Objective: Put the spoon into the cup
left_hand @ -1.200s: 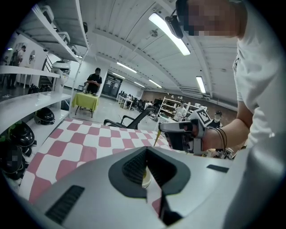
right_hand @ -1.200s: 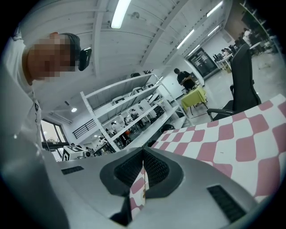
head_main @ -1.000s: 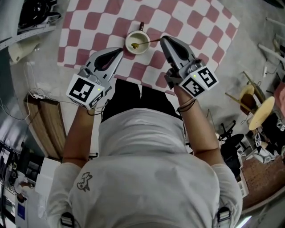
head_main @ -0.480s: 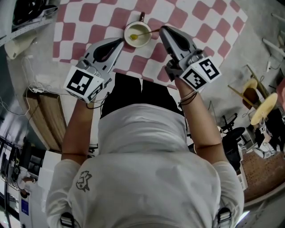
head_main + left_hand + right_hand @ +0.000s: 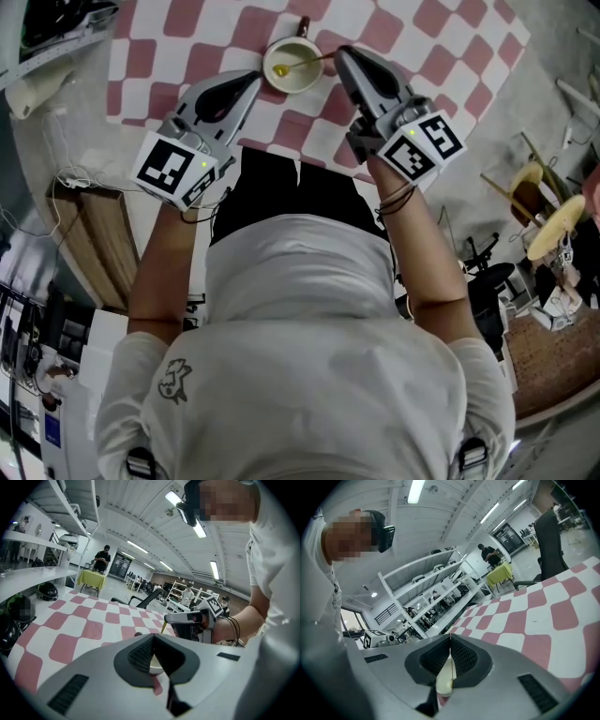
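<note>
Resting bowl-down in the round white cup [image 5: 302, 80], skinny yellow spoon [image 5: 306, 64], handle aimed at 2 o'clock and pinched by right gripper [image 5: 339, 54], left gripper [image 5: 255, 81] pressed together, empty

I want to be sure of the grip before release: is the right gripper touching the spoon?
Touching. The right gripper view shows the right gripper with jaws shut on the spoon handle; the head view shows that handle running from the cup to its tip.
</note>
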{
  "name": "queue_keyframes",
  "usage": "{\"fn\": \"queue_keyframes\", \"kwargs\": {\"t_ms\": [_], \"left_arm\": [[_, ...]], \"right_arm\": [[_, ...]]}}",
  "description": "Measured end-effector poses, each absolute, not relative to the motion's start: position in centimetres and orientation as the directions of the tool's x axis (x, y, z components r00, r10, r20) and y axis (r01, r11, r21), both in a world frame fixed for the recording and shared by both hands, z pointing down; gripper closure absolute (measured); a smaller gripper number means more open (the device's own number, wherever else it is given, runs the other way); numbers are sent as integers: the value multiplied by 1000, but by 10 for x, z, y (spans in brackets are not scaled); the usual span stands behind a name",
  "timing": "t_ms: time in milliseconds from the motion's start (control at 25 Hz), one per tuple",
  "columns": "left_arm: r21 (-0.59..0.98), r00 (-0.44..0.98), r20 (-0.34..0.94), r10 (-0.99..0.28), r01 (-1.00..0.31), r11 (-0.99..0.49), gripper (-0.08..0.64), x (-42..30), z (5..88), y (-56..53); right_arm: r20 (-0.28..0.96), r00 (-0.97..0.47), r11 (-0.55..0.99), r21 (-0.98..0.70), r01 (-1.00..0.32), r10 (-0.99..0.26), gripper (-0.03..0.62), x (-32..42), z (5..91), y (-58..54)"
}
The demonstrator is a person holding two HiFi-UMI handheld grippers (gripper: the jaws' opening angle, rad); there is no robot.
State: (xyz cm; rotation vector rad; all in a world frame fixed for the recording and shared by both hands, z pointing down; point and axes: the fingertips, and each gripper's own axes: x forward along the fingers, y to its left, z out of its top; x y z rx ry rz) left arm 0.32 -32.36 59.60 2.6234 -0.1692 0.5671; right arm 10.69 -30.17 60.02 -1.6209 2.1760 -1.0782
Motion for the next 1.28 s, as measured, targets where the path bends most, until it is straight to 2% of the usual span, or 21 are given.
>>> {"fn": "queue_keyframes", "kwargs": {"t_ms": [960,1120,1280], "left_arm": [[412,914,405,24,-159,-897,547,12,598,-305],[412,915,403,20,-161,-897,547,11,596,-303],[418,917,399,19,-163,-894,546,8,596,-299]], "right_arm": [[326,-339,47,-655,-754,-883,554,113,627,-298],[334,-332,39,-652,-757,-882,514,116,627,-296],[333,-326,35,-650,-759,-885,505,115,625,-293]]}}
